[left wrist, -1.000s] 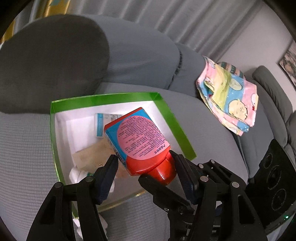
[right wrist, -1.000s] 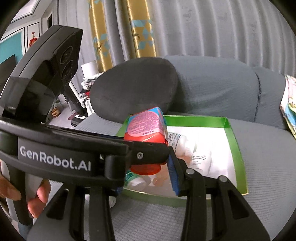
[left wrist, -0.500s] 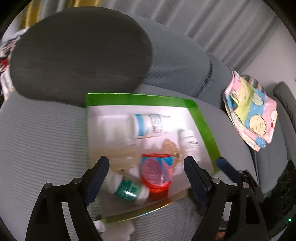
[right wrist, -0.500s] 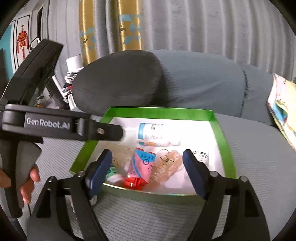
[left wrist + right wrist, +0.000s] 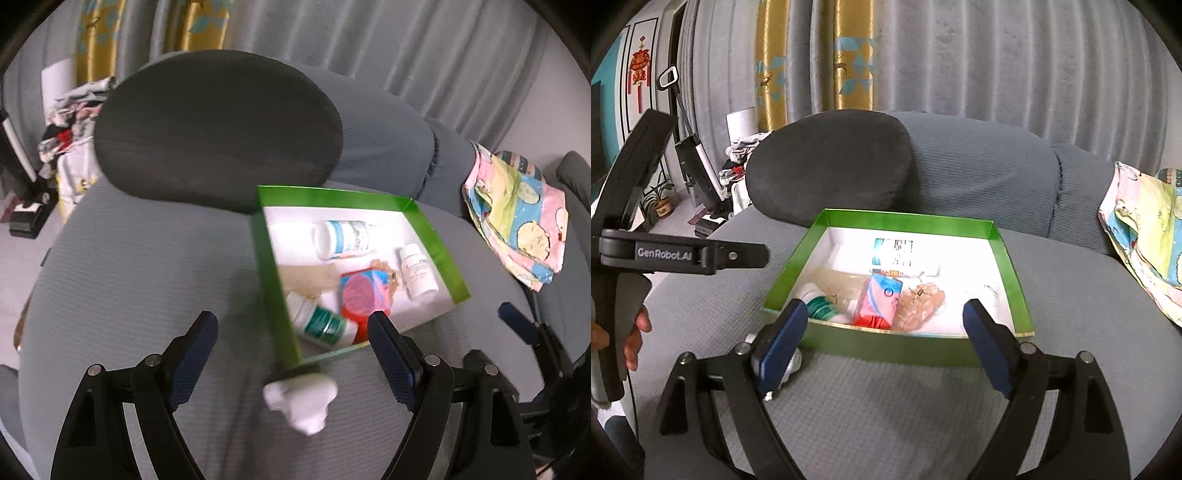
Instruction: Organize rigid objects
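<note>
A grey sofa (image 5: 147,280) fills most of both views, with a dark grey cushion (image 5: 218,133) leaning against its backrest and grey curtains (image 5: 997,66) behind. A patterned cloth (image 5: 517,218) in pink, blue and yellow is draped at the sofa's right end.

On the seat, just in front of the cushion, sits a shallow green box (image 5: 273,291) with a white floor. Inside it lie several items: a large white bottle with a blue label (image 5: 343,238) on its side toward the back, a red-capped tube with a pink and blue label (image 5: 364,295) near the middle, a white bottle with a green label (image 5: 321,325) in the front left corner, a small white bottle (image 5: 417,271) along the right side, and a translucent beige hair clip (image 5: 921,304) beside the tube.

A small white object (image 5: 301,400) lies on the seat outside the box, touching its near corner.

The left tongs (image 5: 291,328) are spread wide and hold nothing, above the seat near the box's front corner. The right tongs (image 5: 886,319) are also spread wide and empty, facing the box's front wall.
</note>
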A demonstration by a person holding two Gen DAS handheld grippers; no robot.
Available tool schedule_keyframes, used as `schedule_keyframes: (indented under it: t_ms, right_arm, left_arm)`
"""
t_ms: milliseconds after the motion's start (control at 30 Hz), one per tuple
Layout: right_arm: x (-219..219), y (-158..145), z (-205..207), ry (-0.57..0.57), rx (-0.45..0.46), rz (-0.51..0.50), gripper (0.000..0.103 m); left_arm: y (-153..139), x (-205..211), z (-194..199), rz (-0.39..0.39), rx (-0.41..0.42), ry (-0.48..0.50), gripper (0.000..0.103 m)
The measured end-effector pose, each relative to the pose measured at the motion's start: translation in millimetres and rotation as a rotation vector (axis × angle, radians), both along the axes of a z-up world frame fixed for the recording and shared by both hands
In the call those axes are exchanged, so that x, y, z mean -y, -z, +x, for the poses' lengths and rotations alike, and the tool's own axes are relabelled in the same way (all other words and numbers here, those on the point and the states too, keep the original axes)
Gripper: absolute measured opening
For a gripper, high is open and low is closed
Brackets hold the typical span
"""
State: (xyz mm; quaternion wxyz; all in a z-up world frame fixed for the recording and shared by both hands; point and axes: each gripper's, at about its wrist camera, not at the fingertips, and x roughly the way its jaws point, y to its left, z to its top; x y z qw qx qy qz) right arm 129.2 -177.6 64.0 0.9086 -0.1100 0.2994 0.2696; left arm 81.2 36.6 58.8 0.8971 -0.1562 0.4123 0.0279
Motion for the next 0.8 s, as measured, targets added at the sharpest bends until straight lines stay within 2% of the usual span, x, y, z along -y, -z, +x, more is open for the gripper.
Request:
schedule_keyframes:
  t_ms: [400, 500, 800]
  right_arm:
    - [0.0, -6.8, -30.8, 0.009, 0.009, -0.003, 0.095]
    - [-0.7, -7.7, -37.2, 0.009, 0.010, -0.005, 0.099]
    - [-3.2, -6.6, -54.4, 0.011, 0.008, -0.015, 0.102]
  left_arm:
    - [1.5, 5.6, -47.3, 0.088, 0.004, 0.003, 0.084]
    - [2.5, 8.5, -55.5, 0.109, 0.003, 0.006, 0.084]
    - [3.7, 9.9, -74.0, 0.144, -0.002, 0.010, 0.084]
